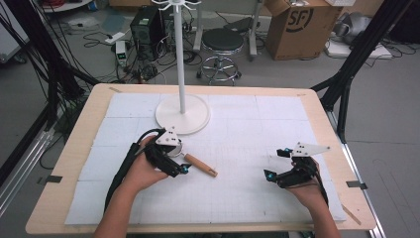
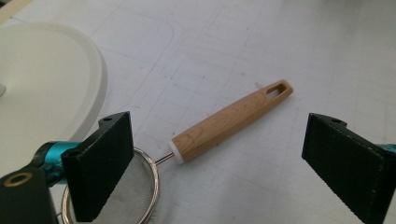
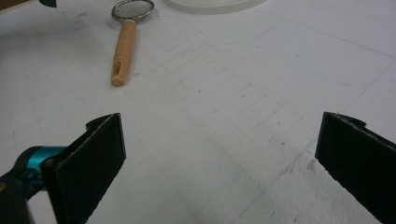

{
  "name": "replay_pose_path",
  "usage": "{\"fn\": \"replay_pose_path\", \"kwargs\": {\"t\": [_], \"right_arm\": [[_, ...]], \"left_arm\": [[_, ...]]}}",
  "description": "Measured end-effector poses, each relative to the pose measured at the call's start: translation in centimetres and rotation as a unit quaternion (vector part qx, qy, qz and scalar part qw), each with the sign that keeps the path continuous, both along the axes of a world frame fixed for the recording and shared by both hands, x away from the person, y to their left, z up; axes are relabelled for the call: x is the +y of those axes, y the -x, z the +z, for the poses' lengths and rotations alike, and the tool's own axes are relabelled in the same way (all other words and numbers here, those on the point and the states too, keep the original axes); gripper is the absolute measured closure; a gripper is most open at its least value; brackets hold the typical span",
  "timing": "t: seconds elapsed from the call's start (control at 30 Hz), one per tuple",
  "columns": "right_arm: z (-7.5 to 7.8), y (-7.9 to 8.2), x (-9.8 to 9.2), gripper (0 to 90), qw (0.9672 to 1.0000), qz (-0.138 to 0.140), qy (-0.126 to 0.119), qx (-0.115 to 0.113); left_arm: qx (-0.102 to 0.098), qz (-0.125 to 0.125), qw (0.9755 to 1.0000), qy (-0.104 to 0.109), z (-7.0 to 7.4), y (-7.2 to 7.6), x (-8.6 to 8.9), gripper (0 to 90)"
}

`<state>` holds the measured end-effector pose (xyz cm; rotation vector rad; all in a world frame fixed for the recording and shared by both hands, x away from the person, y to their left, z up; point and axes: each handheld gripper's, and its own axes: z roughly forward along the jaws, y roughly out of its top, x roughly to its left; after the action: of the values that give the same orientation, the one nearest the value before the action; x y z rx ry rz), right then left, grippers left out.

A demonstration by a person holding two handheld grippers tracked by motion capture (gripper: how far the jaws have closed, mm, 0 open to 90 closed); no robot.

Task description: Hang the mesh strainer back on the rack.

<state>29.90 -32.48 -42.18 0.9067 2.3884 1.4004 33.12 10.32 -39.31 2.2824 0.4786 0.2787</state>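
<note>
One small strainer with a wooden handle is the item in hand; it lies flat on the white mat, just in front of the round base of the white stand, handle pointing toward the right side of the table. I judge the work to be at its start: the strainer is not gripped and not lifted, and everything from the grasp onward is left to do.

I have the left gripper poised directly over the strainer, jaws spread wide, one jaw above the mesh bowl and the other beyond the handle's free end. Neither jaw touches the handle as far as I can tell. In the high view this gripper covers the bowl, and the handle sticks out to its right.

I keep the right gripper well apart from the strainer, low over bare mat, jaws likewise spread and holding nothing. From its own camera the strainer lies far ahead.

Obstructions: the stand base sits close behind the bowl, so I would watch clearance there. Its hooks are high up at the frame edge. Beyond the table I note a stool, a cardboard box and loose cables on the floor, none in the way.
</note>
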Motion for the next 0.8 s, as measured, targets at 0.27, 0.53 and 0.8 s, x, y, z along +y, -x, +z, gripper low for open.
{"fn": "replay_pose_path", "kwargs": {"t": [0.27,0.53,0.8], "right_arm": [[0.0,0.0,-0.1,0.5,1.0,0.0,-0.002,0.003],[0.0,-0.1,-0.2,0.5,1.0,-0.001,-0.004,0.003],[-0.1,-0.2,-0.1,0.5,1.0,0.002,-0.002,0.002]], "left_arm": [[0.001,-0.018,0.9967,-0.08,-0.4,-1.5,-2.2,7.7],[0.014,-0.041,0.9909,-0.127,-0.9,-2.8,-3.8,8.3],[0.034,-0.049,0.9838,-0.169,-2.7,-3.9,-4.2,14.0]]}}
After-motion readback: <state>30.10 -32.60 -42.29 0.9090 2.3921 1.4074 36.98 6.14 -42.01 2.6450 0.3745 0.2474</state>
